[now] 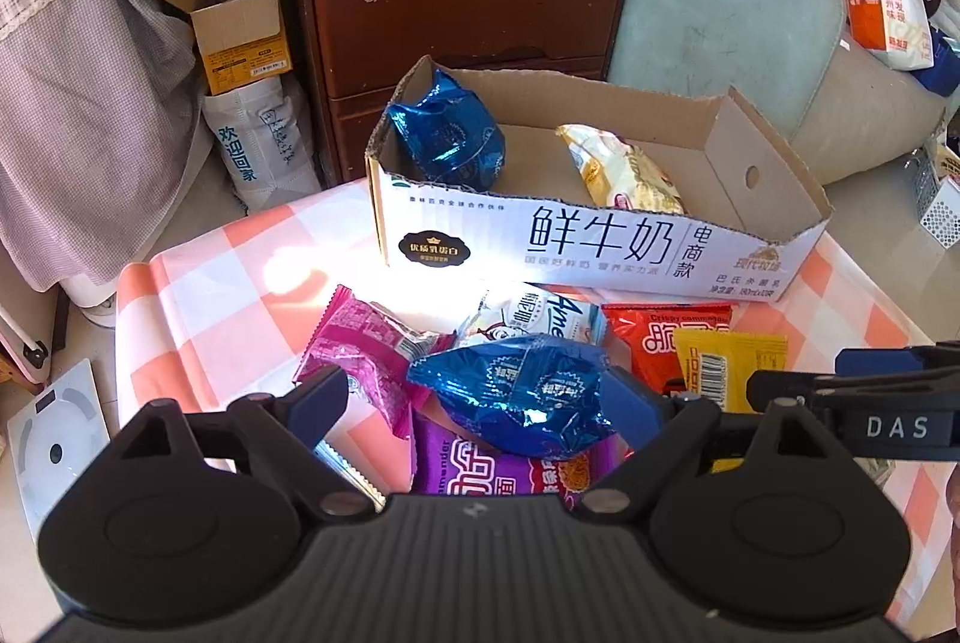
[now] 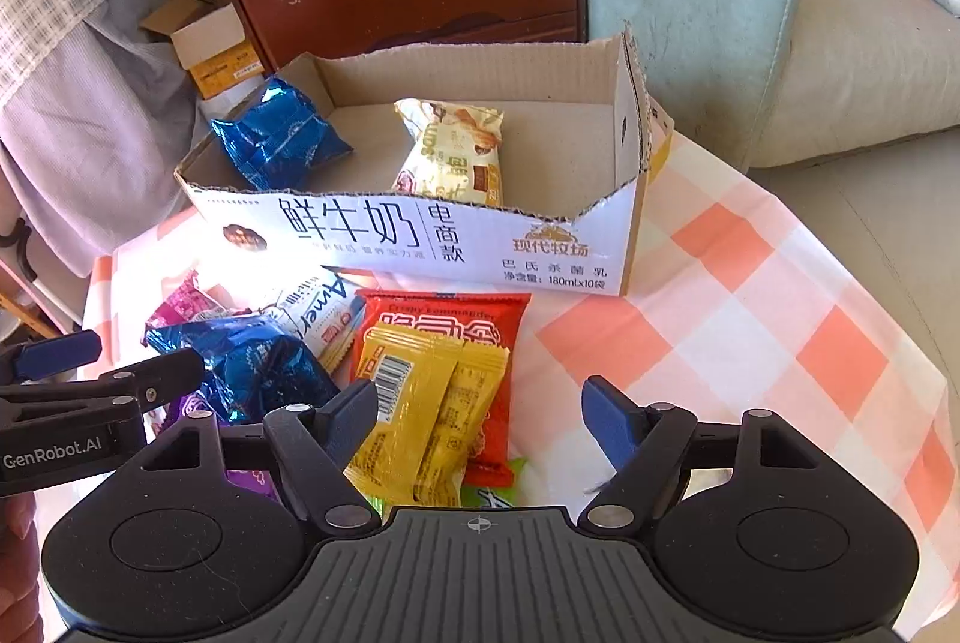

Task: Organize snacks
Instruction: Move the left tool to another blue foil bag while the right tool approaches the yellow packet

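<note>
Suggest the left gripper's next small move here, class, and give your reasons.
Probably close the left gripper on the blue packet. Its jaws stand open with that packet between them, on top of the pile. One blue packet already lies in the box, so this one likely goes there next. The right gripper hangs open over the yellow packet.

Harsh sun glare, perhaps overexposed

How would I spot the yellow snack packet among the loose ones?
Find the cut-down milk carton on the checked tablecloth. In front lies a snack pile; the yellow packet rests on the red one, the only one showing a barcode.
</note>
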{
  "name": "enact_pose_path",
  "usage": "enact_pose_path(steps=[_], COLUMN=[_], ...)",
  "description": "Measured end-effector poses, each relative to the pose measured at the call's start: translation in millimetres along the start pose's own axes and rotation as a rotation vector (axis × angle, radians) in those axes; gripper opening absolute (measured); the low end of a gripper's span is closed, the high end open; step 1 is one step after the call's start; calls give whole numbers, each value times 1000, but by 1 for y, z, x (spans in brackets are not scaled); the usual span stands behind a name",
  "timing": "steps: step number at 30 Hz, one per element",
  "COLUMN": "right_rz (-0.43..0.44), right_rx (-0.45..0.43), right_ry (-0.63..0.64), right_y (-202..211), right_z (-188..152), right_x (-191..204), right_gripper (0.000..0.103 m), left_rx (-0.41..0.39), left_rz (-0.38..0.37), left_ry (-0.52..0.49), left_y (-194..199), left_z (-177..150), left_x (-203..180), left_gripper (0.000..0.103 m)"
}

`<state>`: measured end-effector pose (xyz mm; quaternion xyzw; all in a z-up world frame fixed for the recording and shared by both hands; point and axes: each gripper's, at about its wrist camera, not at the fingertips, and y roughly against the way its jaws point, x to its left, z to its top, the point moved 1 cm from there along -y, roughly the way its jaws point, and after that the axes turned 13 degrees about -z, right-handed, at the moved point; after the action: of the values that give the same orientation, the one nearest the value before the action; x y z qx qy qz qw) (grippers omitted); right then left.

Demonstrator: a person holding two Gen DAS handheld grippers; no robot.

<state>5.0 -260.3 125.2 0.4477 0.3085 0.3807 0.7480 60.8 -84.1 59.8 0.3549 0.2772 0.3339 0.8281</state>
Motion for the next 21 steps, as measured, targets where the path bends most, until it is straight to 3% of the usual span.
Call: enact_pose_path(steps=[7,13,19,21], right_rz=[18,1,2,8], right_rx=[62,73,80,90], right_ry=[-72,-79,-109,-118], right_y=[-9,-11,-13,-14], right_z=[2,2,4,4], right_x=[-7,-2,-3,-4], right_gripper=[76,76,76,76], left_rx=[25,45,53,67], left_rz=[-31,7,-61,-43], left_ry=[-76,-120,-162,-207], left_y=[-15,-23,-21,-23], left_z=[0,-1,-2,-7], left_x=[-11,-15,-17,-22], left_gripper=[95,94,94,94])
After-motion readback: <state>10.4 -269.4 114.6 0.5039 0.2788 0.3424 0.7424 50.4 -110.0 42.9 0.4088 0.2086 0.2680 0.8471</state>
